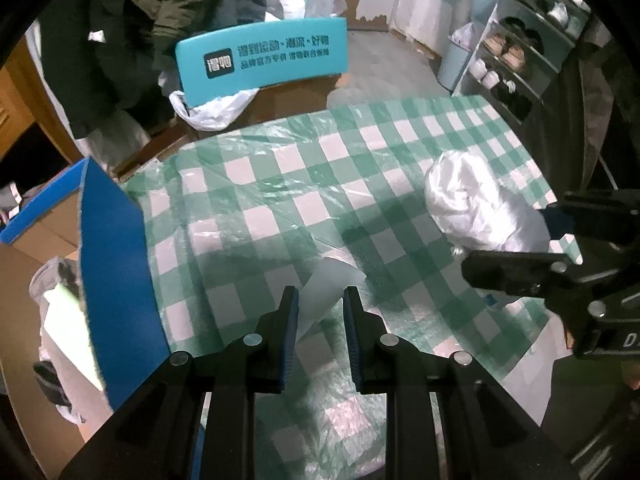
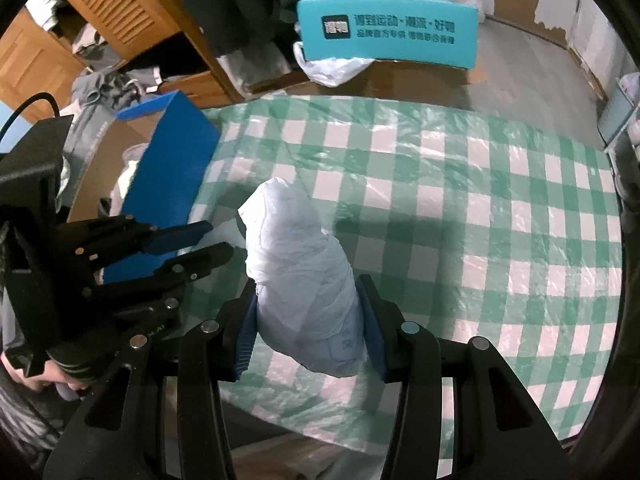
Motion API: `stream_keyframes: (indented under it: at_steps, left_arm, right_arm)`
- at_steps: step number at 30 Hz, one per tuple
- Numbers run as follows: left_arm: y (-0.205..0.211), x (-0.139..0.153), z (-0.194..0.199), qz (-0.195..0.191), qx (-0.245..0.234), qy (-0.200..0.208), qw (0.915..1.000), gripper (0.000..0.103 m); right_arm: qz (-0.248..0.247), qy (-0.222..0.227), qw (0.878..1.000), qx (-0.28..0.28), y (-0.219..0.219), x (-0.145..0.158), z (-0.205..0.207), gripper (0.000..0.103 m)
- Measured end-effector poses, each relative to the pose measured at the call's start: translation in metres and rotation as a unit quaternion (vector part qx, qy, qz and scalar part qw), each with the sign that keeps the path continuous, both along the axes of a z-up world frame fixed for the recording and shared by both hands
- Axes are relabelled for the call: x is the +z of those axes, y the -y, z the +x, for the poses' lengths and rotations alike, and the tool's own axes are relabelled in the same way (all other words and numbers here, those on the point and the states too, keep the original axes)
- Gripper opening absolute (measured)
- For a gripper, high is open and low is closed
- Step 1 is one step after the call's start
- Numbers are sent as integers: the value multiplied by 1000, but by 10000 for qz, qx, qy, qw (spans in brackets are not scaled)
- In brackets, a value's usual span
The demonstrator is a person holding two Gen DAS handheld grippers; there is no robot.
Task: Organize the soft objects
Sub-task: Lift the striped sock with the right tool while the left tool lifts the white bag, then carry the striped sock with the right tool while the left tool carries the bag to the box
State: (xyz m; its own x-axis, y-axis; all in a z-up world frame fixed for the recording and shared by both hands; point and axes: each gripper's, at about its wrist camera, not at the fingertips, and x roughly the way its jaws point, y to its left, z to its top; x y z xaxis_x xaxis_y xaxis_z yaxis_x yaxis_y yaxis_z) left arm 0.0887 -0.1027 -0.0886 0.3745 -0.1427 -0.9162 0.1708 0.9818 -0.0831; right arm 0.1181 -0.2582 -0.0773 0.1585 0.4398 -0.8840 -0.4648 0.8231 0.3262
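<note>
Over a green-and-white checked cloth under clear plastic sheeting [image 2: 440, 184], which covered the surface, the right gripper [image 2: 308, 320] was clamped on a crumpled white plastic-wrapped soft bundle [image 2: 300, 268]. Its blue pads pressed the bundle's lower sides, and the bundle's top stood out forward beyond the fingertips. From the left wrist view the same bundle [image 1: 476, 204] showed at the right side of the cloth [image 1: 320, 184], with the right gripper [image 1: 532, 248] reaching in from the right edge.

The left gripper [image 1: 320, 312] held its jaws apart, with a pale, blurred strip of thin plastic [image 1: 324, 296] showing in the gap; whether the pads touched it could not be told. In the right wrist view the left gripper [image 2: 208, 244] sat just left of the bundle, apart from it.

Beside the cloth's left edge stood an open blue-sided cardboard box [image 1: 108, 248] with soft items inside. Beyond the surface a teal sign with white lettering [image 2: 384, 32] leaned on the floor, a white plastic bag [image 2: 332, 68] at its foot.
</note>
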Motion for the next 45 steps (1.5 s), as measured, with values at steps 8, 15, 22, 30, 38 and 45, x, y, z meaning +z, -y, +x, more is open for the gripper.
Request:
stream_keyframes:
  at_steps: [8,15,22,30,38,45]
  left_arm:
    - [-16,19,-14,-9,179,149,9997,22]
    - [-26,32,-24,-61,246,260,9993,22]
    - [-45,46,-36,-93,377,404,9984,22]
    - [-69,56,-48,-121,591,516,9968,22]
    - [-97,62,-58,-130,828,603,9947,22]
    - [-123,63,-65,-186,1049,618,9924,22]
  right_arm:
    - [1,116,9998,130,-15,11,-9,46]
    - [52,220,9995,228,-29,23,-14,46]
    - [72,305,9989,359,-51,33,-20,46]
    - [135,372,9976,574,-80,43,-25,46]
    - [173,425,9956,821,-115,50,-28,46]
    - [164,408,9943,970,-143,53,-28,46]
